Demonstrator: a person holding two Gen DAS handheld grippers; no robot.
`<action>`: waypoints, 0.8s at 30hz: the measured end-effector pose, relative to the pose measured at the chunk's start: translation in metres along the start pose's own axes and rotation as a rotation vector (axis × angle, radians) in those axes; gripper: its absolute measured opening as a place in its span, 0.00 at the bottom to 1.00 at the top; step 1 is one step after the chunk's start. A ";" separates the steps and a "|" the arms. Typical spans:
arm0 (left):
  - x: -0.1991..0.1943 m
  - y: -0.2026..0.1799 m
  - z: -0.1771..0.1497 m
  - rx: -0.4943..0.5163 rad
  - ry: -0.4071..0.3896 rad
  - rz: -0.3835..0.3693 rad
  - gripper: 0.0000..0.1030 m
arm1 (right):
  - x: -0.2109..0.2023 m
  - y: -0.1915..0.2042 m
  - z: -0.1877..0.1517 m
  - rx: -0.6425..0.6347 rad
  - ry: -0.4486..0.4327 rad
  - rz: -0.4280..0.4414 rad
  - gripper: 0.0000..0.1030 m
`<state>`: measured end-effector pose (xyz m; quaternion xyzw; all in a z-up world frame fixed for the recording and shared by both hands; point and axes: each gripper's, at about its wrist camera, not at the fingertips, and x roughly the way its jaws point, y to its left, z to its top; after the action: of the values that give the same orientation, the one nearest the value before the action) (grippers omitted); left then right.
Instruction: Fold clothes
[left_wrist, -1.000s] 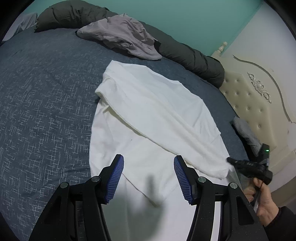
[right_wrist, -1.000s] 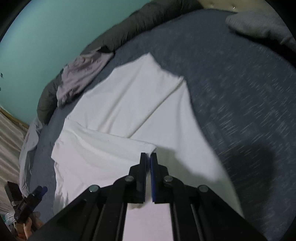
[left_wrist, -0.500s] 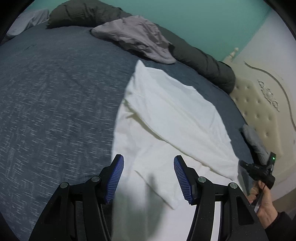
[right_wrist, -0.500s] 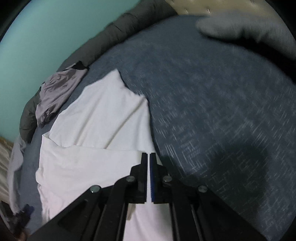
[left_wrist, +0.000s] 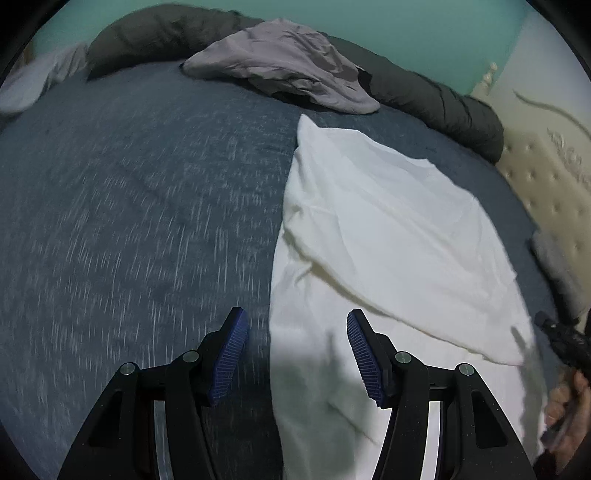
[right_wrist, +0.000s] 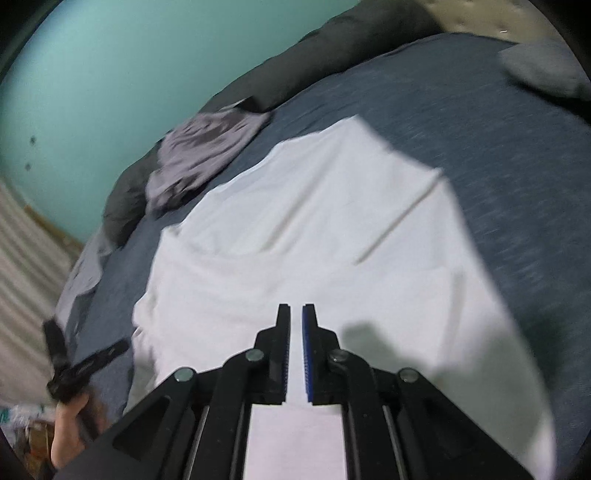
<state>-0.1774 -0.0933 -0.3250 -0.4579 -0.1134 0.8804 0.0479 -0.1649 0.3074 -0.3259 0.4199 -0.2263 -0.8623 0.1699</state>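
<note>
A white garment (left_wrist: 388, 229) lies spread on the blue-grey bed cover (left_wrist: 129, 203), with one side folded over its middle. My left gripper (left_wrist: 295, 314) hovers open above the garment's left edge, one finger over the cover and the other over the white cloth, with nothing between them. In the right wrist view, my right gripper (right_wrist: 295, 308) hangs over the near part of the white garment (right_wrist: 314, 221). Its jaws are opening, with a narrow slit between the blue pads (right_wrist: 306, 354) and no cloth in it. Each gripper shows at the edge of the other's view, held by a hand (left_wrist: 565, 402).
A crumpled grey-purple garment (left_wrist: 288, 62) lies at the far side of the bed against a long dark rolled duvet (left_wrist: 424, 96). A cream tufted headboard (left_wrist: 546, 177) stands on the right. A grey pillow (right_wrist: 543, 70) sits near it. Behind is a teal wall.
My left gripper has slid left from over the garment's middle to its left edge. The right gripper has swung across the garment, and its pads have parted slightly.
</note>
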 end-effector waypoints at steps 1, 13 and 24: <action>0.005 -0.001 0.003 0.014 0.003 0.011 0.58 | 0.005 0.004 -0.003 -0.016 0.010 0.020 0.06; 0.044 -0.006 0.019 0.121 0.028 0.073 0.20 | 0.036 0.022 -0.010 -0.062 0.074 0.111 0.07; 0.021 0.049 0.012 -0.228 -0.035 -0.093 0.06 | 0.040 0.020 -0.013 -0.043 0.079 0.122 0.07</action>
<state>-0.1984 -0.1390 -0.3472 -0.4391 -0.2349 0.8665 0.0342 -0.1761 0.2680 -0.3474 0.4354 -0.2260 -0.8378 0.2397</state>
